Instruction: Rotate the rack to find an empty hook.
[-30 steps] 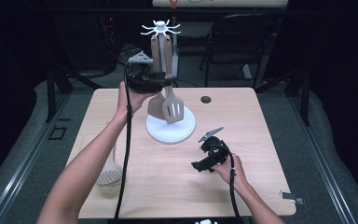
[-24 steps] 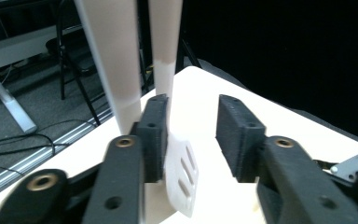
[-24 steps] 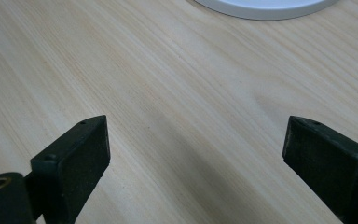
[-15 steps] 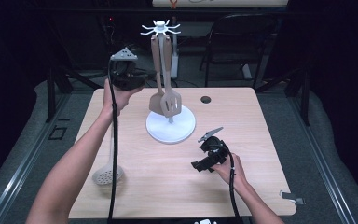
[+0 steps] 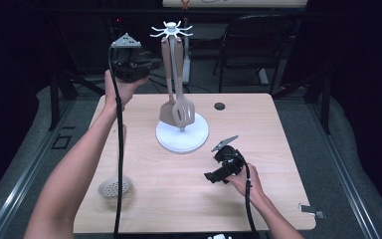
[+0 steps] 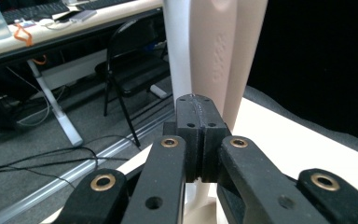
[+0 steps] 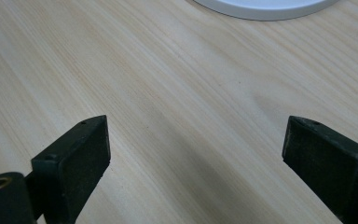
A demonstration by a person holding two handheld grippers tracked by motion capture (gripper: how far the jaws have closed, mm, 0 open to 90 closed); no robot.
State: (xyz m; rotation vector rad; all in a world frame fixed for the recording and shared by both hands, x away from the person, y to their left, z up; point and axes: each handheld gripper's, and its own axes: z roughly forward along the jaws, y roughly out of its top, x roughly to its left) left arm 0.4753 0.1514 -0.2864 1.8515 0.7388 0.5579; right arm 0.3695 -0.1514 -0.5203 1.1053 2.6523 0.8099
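Left gripper raised beside the white utensil stand; jaws just closed, pressed together, nothing between them. Slotted spatula and solid turner hang from the stand's hooks. Embossed lettering on one handle, unreadable. Right gripper low over the wooden table, jaws wide apart, empty. Skimmer lies near the table's left edge.

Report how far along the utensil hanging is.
Done: two utensils, a slotted turner and a spatula, hang on the stand. In hand: nothing; the left gripper is shut and empty beside the stand, the right gripper open over the table. Left: the skimmer lies on the table.
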